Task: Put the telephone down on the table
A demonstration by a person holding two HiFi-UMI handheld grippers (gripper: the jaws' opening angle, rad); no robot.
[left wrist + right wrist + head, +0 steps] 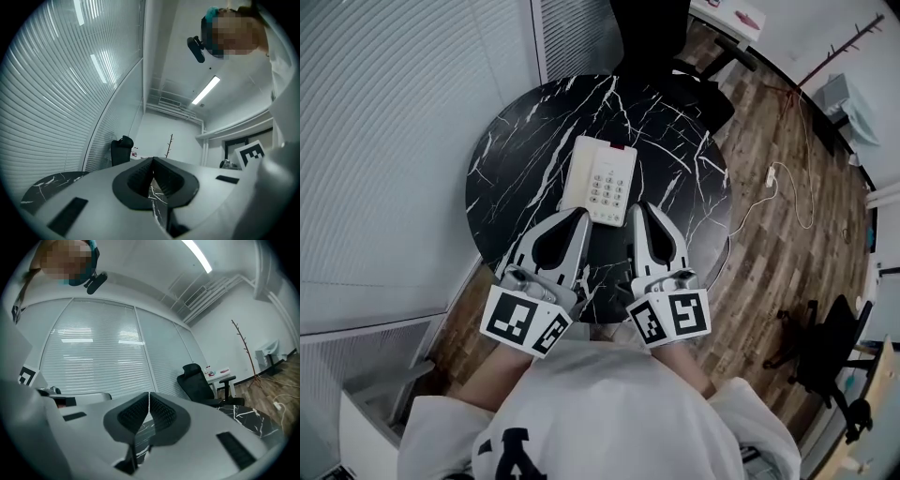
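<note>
A white telephone [600, 179] with a keypad lies flat on the round black marble table [516, 159], near its middle. Both grippers are held up in front of me, on the near side of the phone. My left gripper [582, 217] is shut with nothing between its jaws, its tip just short of the phone's near edge. My right gripper [636, 207] is shut and empty too, beside the phone's near right corner. In the left gripper view the left gripper [152, 161] has its pads together, and the right gripper [149, 395] looks the same in its own view.
A black office chair [666, 42] stands at the table's far side. White window blinds [403, 141] run along the left. A white cable [778, 183] trails over the wooden floor on the right, with a dark stand [825, 361] further right.
</note>
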